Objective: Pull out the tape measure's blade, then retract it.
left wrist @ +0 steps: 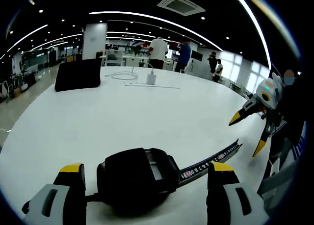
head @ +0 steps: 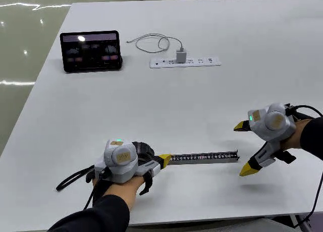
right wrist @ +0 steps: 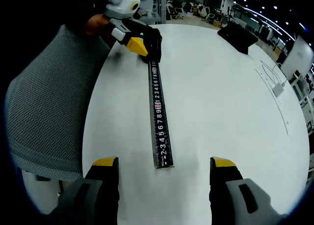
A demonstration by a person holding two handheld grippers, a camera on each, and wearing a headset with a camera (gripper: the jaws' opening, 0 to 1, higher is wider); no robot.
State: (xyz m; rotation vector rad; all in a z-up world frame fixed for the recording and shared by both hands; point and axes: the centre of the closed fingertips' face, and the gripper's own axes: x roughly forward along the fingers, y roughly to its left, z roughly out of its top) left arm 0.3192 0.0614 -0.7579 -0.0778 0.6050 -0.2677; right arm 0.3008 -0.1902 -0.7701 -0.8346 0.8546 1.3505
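Observation:
The black tape measure case (left wrist: 137, 178) lies on the white table (head: 166, 110) between the jaws of my left gripper (left wrist: 144, 173). Those jaws stand wide, and a strip of table shows on each side of the case. The blade (head: 204, 157) lies pulled out flat on the table, running right from the case (head: 145, 151). My left gripper (head: 151, 158) rests over the case. My right gripper (head: 243, 148) hovers open just past the blade's hook end (right wrist: 164, 162), touching nothing. In the right gripper view the blade (right wrist: 158, 112) runs away toward the case (right wrist: 153, 41).
At the back of the table, a dark tablet (head: 91, 51) stands on the left. Beside it lies a white power strip (head: 185, 62) with a charger and coiled cable (head: 151, 42). The table's near edge (head: 212, 218) runs just below the grippers. People stand far off across the room.

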